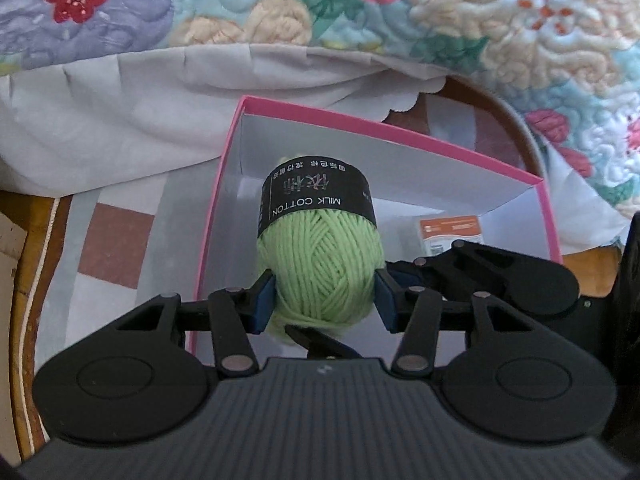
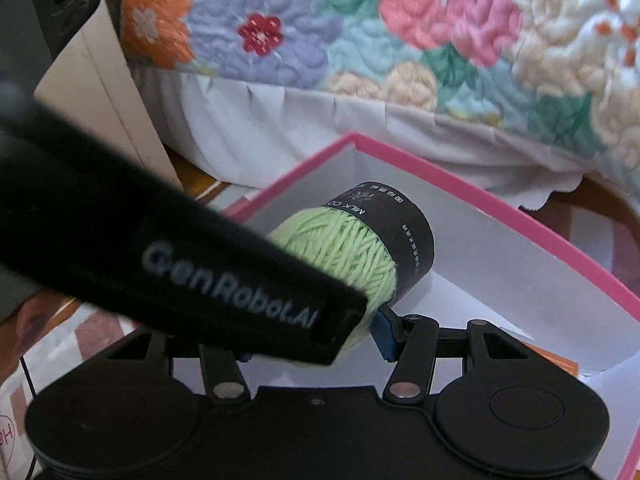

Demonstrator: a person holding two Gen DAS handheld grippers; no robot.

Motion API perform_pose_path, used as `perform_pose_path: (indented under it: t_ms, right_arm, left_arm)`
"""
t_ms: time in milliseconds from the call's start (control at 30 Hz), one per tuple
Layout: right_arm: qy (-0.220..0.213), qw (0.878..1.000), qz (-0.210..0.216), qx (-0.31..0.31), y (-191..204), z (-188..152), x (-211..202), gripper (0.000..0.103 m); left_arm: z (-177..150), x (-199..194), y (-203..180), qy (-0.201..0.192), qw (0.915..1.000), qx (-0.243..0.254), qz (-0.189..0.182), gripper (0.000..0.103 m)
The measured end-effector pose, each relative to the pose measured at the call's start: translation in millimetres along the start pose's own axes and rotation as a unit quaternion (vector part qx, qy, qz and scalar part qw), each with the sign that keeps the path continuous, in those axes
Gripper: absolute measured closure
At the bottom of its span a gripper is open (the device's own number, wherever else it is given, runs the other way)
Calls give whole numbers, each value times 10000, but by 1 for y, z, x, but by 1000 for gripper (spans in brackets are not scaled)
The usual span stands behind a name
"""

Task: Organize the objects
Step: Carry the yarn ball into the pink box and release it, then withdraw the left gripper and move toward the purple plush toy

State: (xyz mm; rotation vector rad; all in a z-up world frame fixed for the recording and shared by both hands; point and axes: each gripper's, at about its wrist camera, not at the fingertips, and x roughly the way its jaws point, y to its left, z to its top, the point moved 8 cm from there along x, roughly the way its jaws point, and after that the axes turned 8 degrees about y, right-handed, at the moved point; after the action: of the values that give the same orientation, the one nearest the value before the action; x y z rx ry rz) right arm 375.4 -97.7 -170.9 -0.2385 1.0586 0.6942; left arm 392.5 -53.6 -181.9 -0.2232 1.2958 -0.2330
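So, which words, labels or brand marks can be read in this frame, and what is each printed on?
"MILK COTTON": black band of the green yarn ball, upside down in the left wrist view.
"GenRobot.AI": side of the left gripper.
Chinese characters on the band: too small to read.
Small orange-and-white box in the pink box: print unreadable.

Your left gripper (image 1: 325, 300) points steeply down, its blue pads (image 1: 264, 300) pressed on both sides of the yarn ball (image 1: 320, 264). Your right gripper (image 2: 320, 336) closes on the same ball from the side, crossing under the left one.
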Motion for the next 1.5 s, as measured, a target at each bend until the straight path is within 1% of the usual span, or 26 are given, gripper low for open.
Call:
perform_pose_path:
  t_ms: [67, 133, 167, 267, 367, 400, 433, 500, 567, 600, 667, 700, 733, 767, 800, 867, 933, 1033, 1100, 1167, 1333, 1400, 1500]
  right_arm:
    - [78, 10000, 32, 11, -4, 2, 6, 44]
    - [242, 9995, 200, 97, -6, 3, 12, 44]
    - [336, 9990, 281, 129, -7, 4, 15, 44]
    - [367, 9991, 183, 114, -7, 8, 17, 43]
    - [421, 9987, 236, 162, -8, 8, 20, 44]
    - [503, 9981, 299, 215, -8, 7, 23, 47]
    - [547, 9977, 296, 282, -10, 9, 27, 48]
    - [557, 9977, 194, 331, -10, 13, 30, 49]
    - [527, 9982, 53, 287, -7, 17, 31, 49]
    - [477, 9984, 9, 306, -7, 20, 32, 49]
    - [378, 9989, -165, 208, -7, 24, 33, 49]
    - [380, 9990, -182, 159, -6, 25, 33, 47]
    - [414, 9989, -108, 173, -5, 24, 33, 43]
    - [460, 9987, -32, 207, -4, 22, 34, 41]
    - [494, 9985, 24, 248, -3, 19, 32, 40]
    - [453, 9984, 111, 309, 1, 13, 23, 40]
    - [394, 9984, 79, 393, 4, 5, 11, 38]
    - [278, 9976, 103, 629, 7, -10, -13, 38]
    - [257, 9970, 71, 729, 10, -19, -30, 38]
    - [203, 9970, 28, 746, 14, -23, -49, 38]
    - [-5, 9970, -62, 768, 27, -28, -103, 36]
    - [17, 9973, -111, 732, 35, -29, -120, 34]
    - [74, 9978, -241, 621, 47, -32, -149, 33]
  left_arm:
    - [1, 4, 3, 53, 10000, -51, 19, 55]
    - [2, 7, 8, 175, 9997, -146, 18, 56]
    - [3, 6, 11, 167, 9996, -208, -44, 57]
    - [7, 0, 18, 154, 9992, -355, -129, 59]
    - [7, -3, 19, 161, 9992, -354, -93, 65]
    - [6, -2, 20, 178, 9992, -356, -92, 67]
    - [6, -2, 20, 192, 9990, -380, -121, 67]
    - [6, -3, 22, 162, 9988, -455, -126, 67]
    - [8, -5, 25, 48, 9988, -482, -55, 69]
    - [9, -6, 27, 9, 9987, -512, -72, 69]
    - [8, -8, 31, -26, 9976, -659, -226, 69]
    - [7, -9, 32, -48, 9969, -720, -308, 69]
    - [6, -12, 32, -81, 9966, -737, -373, 69]
    - [5, -15, 31, -119, 9968, -694, -390, 69]
    - [3, -17, 30, -146, 9972, -635, -371, 69]
    - [-2, -25, 23, -206, 9984, -438, -286, 69]
    - [-9, -31, 14, -238, 9989, -256, -299, 65]
    - [-25, -45, 2, -200, 9991, 22, -382, 58]
    - [-34, -57, -2, -242, 9992, 162, -260, 50]
    - [-42, -72, -8, -300, 9990, 305, -150, 45]
    - [-61, -105, -18, -120, 9986, 451, -231, 40]
    - [-69, -123, -23, -119, 9982, 546, -213, 36]
    - [-84, -150, -27, 8, 9976, 669, -200, 35]
